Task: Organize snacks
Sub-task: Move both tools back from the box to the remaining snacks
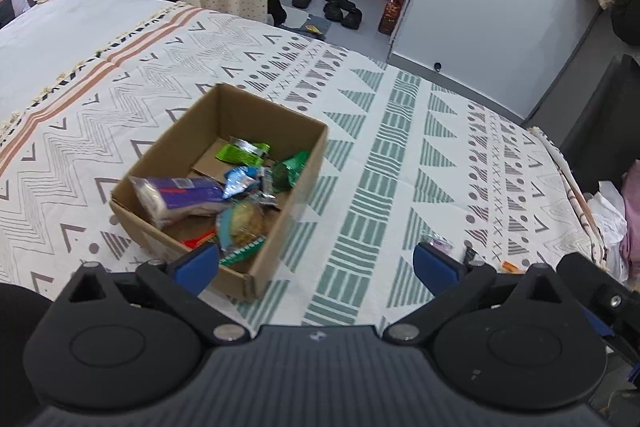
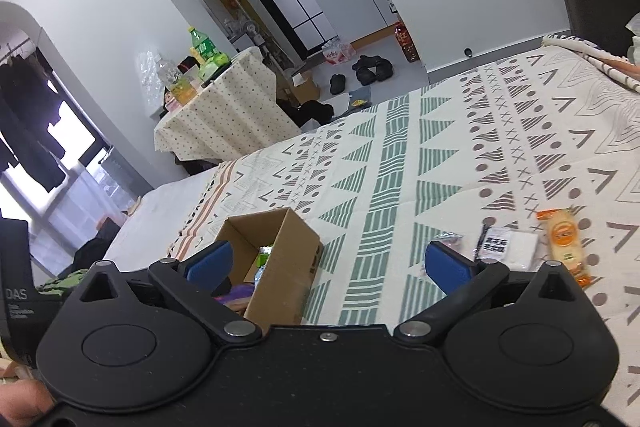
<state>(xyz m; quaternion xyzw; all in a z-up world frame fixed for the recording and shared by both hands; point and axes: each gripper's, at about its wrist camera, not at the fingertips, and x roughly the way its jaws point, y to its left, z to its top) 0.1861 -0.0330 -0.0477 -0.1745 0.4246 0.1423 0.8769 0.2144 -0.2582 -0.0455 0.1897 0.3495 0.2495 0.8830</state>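
Beside the cardboard box [image 1: 224, 187], three loose snack packets [image 2: 520, 247] lie waiting; left gripper [image 1: 316, 263] and right gripper [image 2: 328, 263] hover spread wide, empty, seemingly ready to collect them.

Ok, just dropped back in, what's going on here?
Snacks are being sorted into the cardboard box on the patterned bedspread. Several packets already lie inside, including a purple-wrapped one and green ones. Both tongs, left and right, are open and hold nothing. A few snacks lie on the bedspread to the right of the box: an orange packet, a white packet and a small clear one.
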